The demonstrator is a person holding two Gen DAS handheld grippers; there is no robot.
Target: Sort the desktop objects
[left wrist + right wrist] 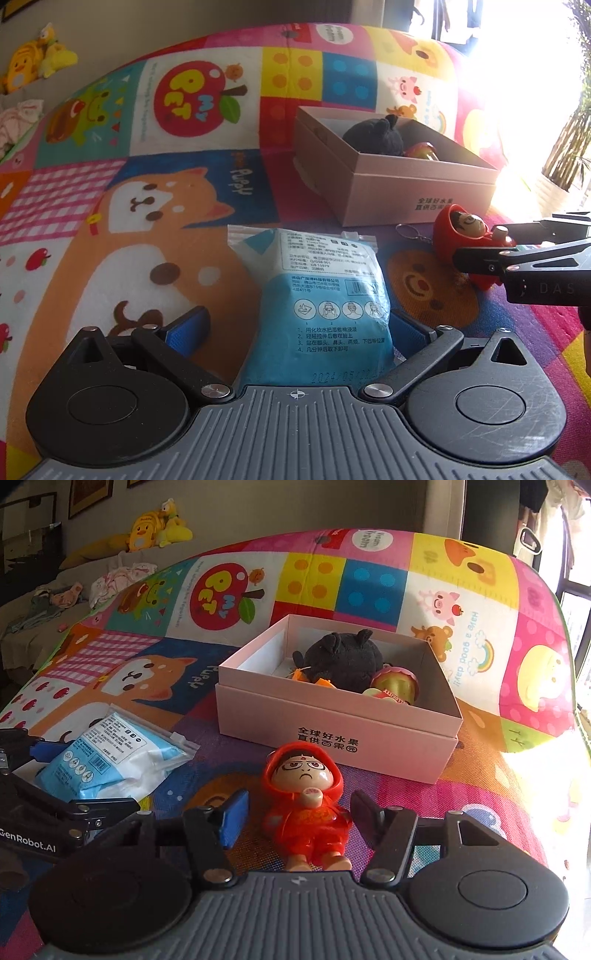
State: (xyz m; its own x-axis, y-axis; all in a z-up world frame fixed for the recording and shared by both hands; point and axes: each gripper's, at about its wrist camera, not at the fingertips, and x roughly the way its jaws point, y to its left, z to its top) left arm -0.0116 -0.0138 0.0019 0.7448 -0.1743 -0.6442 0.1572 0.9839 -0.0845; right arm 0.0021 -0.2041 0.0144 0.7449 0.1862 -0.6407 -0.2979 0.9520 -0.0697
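Observation:
A blue and white sealed packet [317,280] lies on the colourful play mat [147,229]. My left gripper [299,328] stands open around its near end, and the left blue pad is clear of it. A red hooded doll [303,786] with a key ring lies face up in front of the pink box [332,734]. My right gripper [299,819] straddles the doll's body, with a gap showing at the left pad, so it is open. The left wrist view shows the doll [465,236] between the right gripper's [491,245] fingers.
The open pink box holds a black plush toy [340,661] and a shiny apple-shaped toy [395,686]. The packet [110,760] lies left of the doll. Yellow plush toys [159,528] and clothes sit on a sofa behind the mat. Bright window light floods the right side.

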